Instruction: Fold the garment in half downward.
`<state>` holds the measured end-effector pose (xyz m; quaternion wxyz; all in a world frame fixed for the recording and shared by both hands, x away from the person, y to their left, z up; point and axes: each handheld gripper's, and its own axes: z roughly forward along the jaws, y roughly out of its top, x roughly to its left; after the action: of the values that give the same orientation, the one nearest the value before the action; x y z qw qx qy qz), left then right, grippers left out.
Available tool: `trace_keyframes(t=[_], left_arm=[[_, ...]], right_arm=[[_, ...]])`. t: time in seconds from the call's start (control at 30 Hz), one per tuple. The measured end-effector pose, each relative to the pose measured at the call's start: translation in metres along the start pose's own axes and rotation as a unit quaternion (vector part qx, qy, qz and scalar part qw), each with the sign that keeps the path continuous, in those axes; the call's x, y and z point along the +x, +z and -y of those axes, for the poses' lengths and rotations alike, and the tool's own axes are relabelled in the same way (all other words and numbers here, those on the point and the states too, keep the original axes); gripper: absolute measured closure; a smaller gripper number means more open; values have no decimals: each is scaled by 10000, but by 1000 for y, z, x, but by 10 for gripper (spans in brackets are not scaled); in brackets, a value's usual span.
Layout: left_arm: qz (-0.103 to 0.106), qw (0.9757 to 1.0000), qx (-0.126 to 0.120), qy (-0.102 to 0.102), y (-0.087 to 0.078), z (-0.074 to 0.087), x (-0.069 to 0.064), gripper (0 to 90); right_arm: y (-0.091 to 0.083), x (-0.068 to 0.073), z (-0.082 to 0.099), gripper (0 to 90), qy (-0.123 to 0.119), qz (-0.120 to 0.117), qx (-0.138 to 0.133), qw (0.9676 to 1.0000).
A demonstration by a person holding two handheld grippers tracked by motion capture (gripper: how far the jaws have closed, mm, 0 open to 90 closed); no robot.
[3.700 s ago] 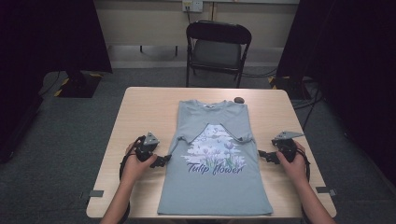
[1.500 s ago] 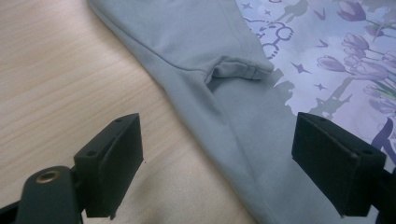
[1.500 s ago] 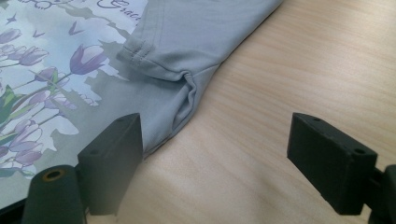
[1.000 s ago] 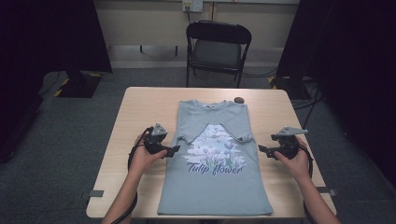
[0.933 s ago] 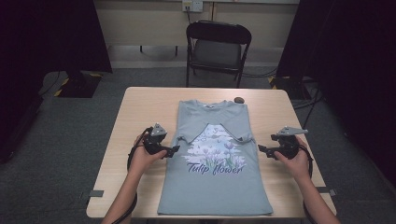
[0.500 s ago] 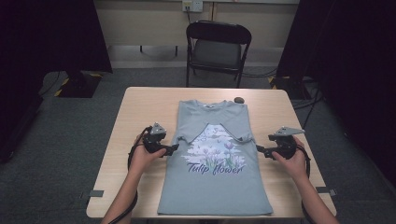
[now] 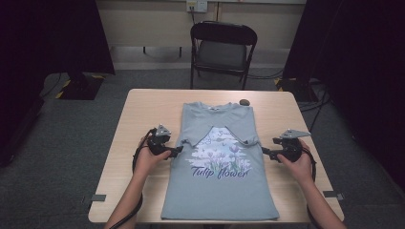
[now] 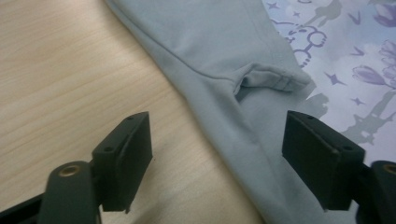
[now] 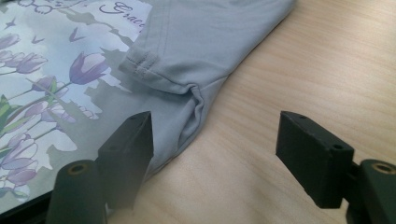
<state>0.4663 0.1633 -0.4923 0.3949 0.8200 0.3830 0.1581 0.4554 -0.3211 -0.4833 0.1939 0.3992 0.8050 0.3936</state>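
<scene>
A grey-blue T-shirt point(image 7: 219, 176) with a tulip print lies flat on the wooden table point(image 7: 143, 114), both sleeves folded in over the chest. My left gripper point(image 7: 177, 150) is low at the shirt's left side, just below the folded sleeve point(image 8: 275, 77). It point(image 8: 217, 140) is open and its jaws have just been closing, straddling the shirt's side edge without pressing it. My right gripper point(image 7: 265, 152) mirrors this at the right side. It point(image 9: 217, 135) is open too, jaws just closing, with the edge under the other folded sleeve point(image 9: 154, 65) between them.
A black folding chair point(image 7: 223, 47) stands behind the table's far edge. A small dark object point(image 7: 244, 102) lies on the table beside the shirt's collar. Bare tabletop runs along both sides of the shirt. Cables lie on the carpet at the right.
Since the earliest frame both hands have drawn in toward the shirt's sides, the left one more. Over the last second they have hardly shifted.
</scene>
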Motion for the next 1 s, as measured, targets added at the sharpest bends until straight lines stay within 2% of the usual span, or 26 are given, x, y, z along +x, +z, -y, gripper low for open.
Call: trace_keyframes(t=[0.07, 0.13, 0.17, 0.27, 0.33, 0.37, 0.43, 0.5, 0.57, 0.67, 0.77, 0.83, 0.87, 1.0], left_arm=[[-17, 10000, 21, -3, 0, 0, 0, 255], [3, 10000, 25, 10, 1, 0, 0, 324], [8, 10000, 40, 34, 2, 0, 0, 320], [-71, 9998, 89, 135, 5, -1, 0, 347], [-83, 9999, 85, 82, 7, -2, 1, 369], [-106, 9998, 127, 137, 8, -2, 1, 392], [-77, 9999, 110, 96, 9, -2, 1, 416], [-37, 9999, 60, 72, 9, -4, 2, 418], [20, 10000, 20, 67, 7, -8, 3, 419], [10, 10000, -45, 26, 5, -11, 5, 419], [-79, 9999, -106, -56, 6, -19, 10, 419], [-126, 9997, -137, -143, 10, -23, 11, 419], [-106, 9996, -150, -211, 13, -26, 12, 426], [-143, 9995, -106, -274, 24, -33, 14, 431]], right_arm=[[2, 1, 0, 330, -14, -37, 19, 10000], [4, 3, 0, 386, -61, -49, 48, 10000], [6, 4, 1, 401, -83, -87, 45, 9999], [12, 7, -1, 454, -154, -73, 133, 9998], [15, 8, -2, 484, -201, -35, 163, 9997], [16, 8, -3, 512, -198, -56, 164, 9997], [19, 8, -4, 513, -197, -7, 168, 9997], [21, 6, -7, 480, -72, -133, 124, 9998], [20, 5, -12, 461, -59, -127, 39, 9999], [18, 3, -17, 470, -11, -170, -46, 9998], [22, -1, -29, 480, -11, -68, -70, 10000], [24, -3, -32, 486, -4, -33, -69, 10000], [29, -6, -35, 496, 91, 1, -84, 9999], [37, -9, -37, 501, 216, 14, -75, 9997]])
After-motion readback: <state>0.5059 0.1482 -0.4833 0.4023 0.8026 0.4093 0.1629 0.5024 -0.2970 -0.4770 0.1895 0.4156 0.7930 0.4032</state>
